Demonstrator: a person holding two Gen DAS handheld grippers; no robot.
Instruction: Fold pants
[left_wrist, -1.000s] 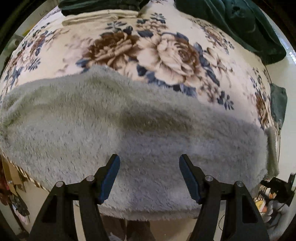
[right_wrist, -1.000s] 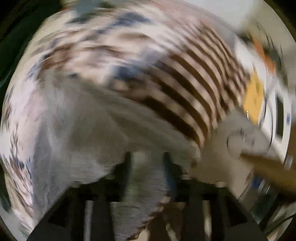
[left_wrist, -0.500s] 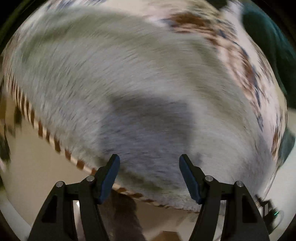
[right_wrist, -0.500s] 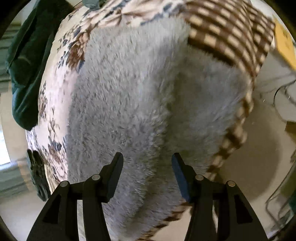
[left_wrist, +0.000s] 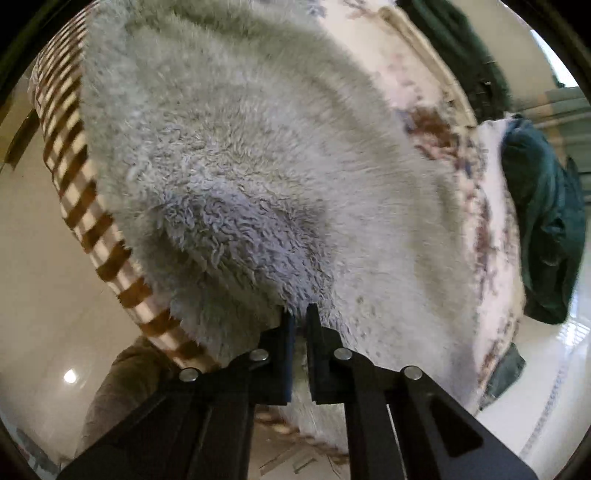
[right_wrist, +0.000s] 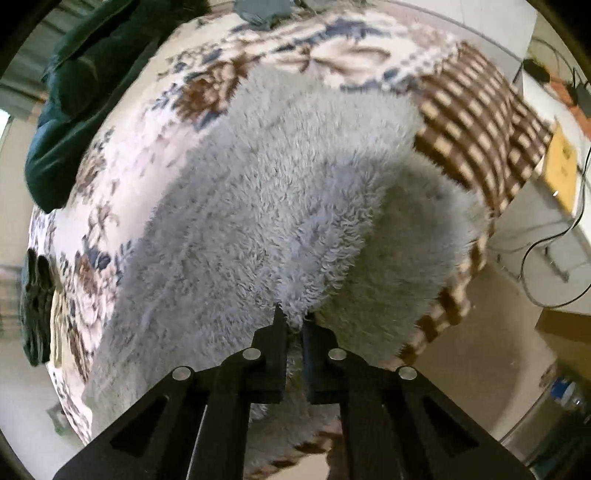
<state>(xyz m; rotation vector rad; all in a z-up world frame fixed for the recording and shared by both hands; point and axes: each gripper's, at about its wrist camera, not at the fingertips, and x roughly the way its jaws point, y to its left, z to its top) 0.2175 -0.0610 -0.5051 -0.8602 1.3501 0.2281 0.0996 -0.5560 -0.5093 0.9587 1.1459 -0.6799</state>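
1. Both views are fisheye: straight edges bow outward, and a black rim cuts off every corner.
2. Daylight is soft and even; a blown-out strip glares at the upper right of the left wrist view.
3. A small round highlight shines on the glossy cream floor (left_wrist: 37, 295) at lower left.
4. The fluffy grey fleece pants (left_wrist: 258, 166) carry a bluish shadow at frame centre in both views.
5. Motion blur smears the floral cream blanket (right_wrist: 122, 177) and the brown checked cloth (right_wrist: 480, 122); the fleece near centre stays sharper.
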